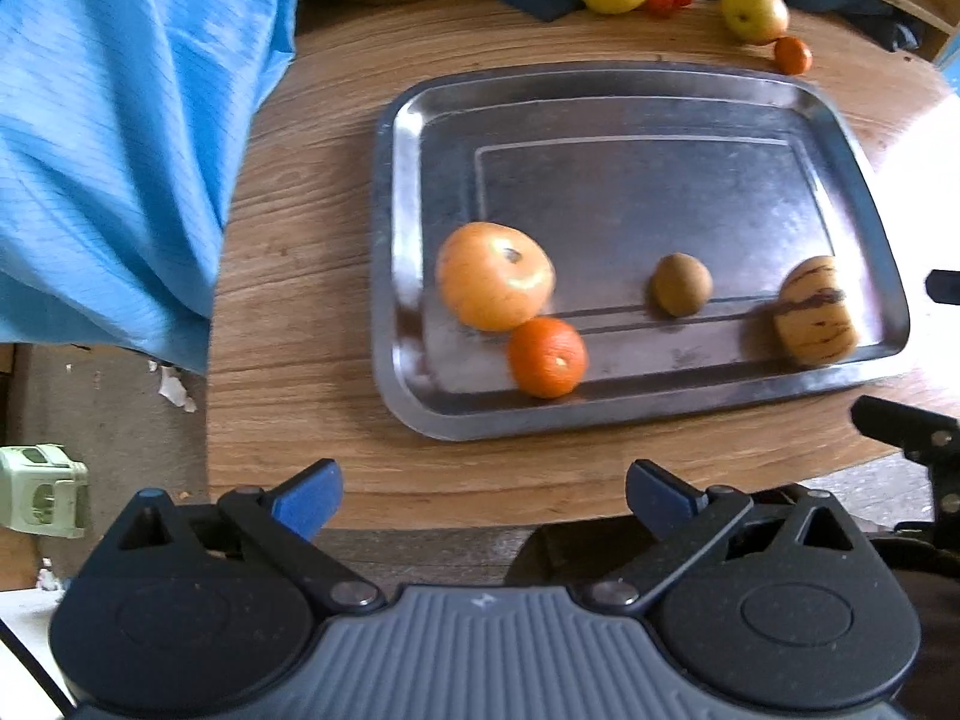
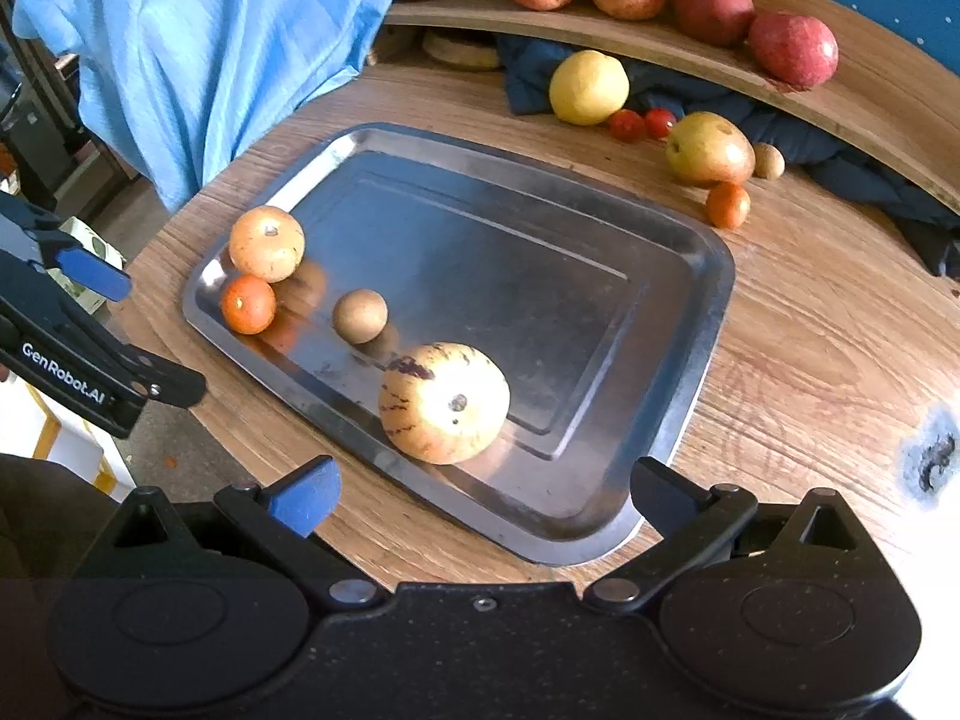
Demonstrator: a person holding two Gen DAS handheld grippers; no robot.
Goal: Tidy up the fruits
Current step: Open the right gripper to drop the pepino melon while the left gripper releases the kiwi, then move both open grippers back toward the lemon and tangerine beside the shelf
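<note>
Right wrist: right gripper (image 2: 483, 495) fingers (image 2: 306, 492) wide apart, holding nothing.

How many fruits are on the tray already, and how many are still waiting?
Four sit on the metal tray: a pale orange fruit, a small orange, a kiwi and a striped melon. Both the left gripper and right gripper are open and empty. The lemon, two tomatoes, a pear and a tangerine still wait on the table.
</note>
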